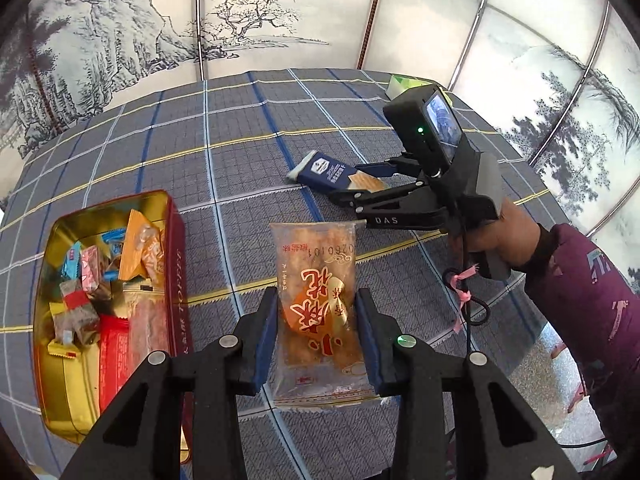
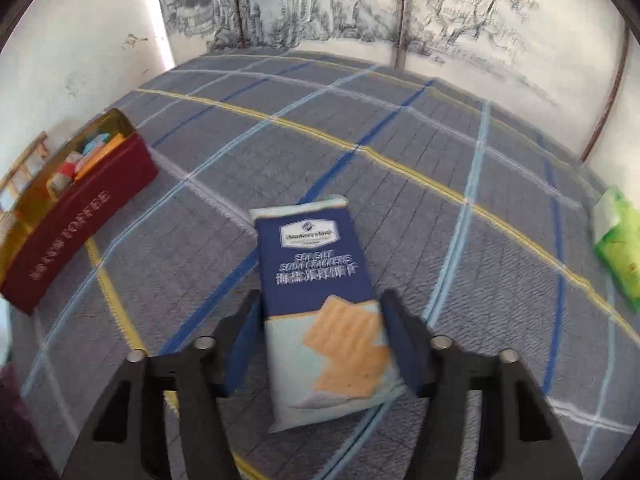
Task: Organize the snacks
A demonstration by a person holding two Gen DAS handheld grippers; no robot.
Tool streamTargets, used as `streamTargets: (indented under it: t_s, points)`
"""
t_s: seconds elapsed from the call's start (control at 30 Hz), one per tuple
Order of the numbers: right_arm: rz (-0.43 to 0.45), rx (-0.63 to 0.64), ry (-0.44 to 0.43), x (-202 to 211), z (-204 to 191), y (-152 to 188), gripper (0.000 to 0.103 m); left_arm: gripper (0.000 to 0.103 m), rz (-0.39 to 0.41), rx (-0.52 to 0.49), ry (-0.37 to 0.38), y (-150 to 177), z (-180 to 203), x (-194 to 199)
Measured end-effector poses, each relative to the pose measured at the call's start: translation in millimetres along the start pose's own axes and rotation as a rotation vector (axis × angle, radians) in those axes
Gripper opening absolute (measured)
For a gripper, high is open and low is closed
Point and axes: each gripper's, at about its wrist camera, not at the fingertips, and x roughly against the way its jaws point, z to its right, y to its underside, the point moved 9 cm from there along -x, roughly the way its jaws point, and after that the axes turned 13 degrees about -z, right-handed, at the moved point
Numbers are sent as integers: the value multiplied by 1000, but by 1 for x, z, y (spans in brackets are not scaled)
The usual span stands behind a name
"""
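My left gripper (image 1: 316, 300) is shut on a clear packet of fried snacks with red print (image 1: 316, 264), held a little above the checked tablecloth. To its left stands an open red and gold toffee tin (image 1: 176, 248) with several small wrapped snacks inside; in the right wrist view the tin (image 2: 80, 216) is at far left. A blue sea salt soda cracker packet (image 2: 316, 264) lies flat on the cloth. My right gripper (image 2: 322, 300) straddles its near end, pads close beside both edges, not clearly pressing. The left wrist view shows that gripper (image 1: 346, 182) at the cracker packet (image 1: 332, 174).
A green packet (image 2: 618, 248) lies near the table's right edge, also visible far back as the green packet (image 1: 400, 82). A person's hand (image 1: 516, 236) in a purple sleeve holds the right gripper. Painted screen panels close off the far side of the table.
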Motion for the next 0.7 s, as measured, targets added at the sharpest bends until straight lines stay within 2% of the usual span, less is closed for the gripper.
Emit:
streamTargets:
  t_s: [0.07, 0.17, 0.3, 0.4, 0.47, 0.53, 0.6, 0.63, 0.7]
  points:
    - [-15, -17, 16, 3, -5, 6, 51, 34, 6, 10, -5, 3, -3, 3]
    - [38, -55, -25, 22, -18, 22, 51, 17, 25, 32, 8, 9, -9, 12]
    - [129, -167, -42, 50, -18, 46, 51, 17, 37, 62, 8, 17, -24, 23]
    - [151, -262, -38, 54, -9, 65, 51, 16, 26, 81, 22, 23, -32, 24]
    - [151, -303, -16, 55, -3, 77, 51, 17, -4, 43, 45, 28, -27, 22]
    - [149, -326, -6, 53, 2, 83, 51, 27, -32, -9, 34, 33, -15, 18]
    - [152, -344, -2, 53, 5, 90, 51, 68, -42, -82, 27, 35, 1, 12]
    - [157, -354, -8, 55, 6, 92, 51, 74, -38, -115, -1, 35, 7, 7]
    - [175, -362, -10, 60, 8, 95, 51, 72, -49, -181, -36, 36, 15, -6]
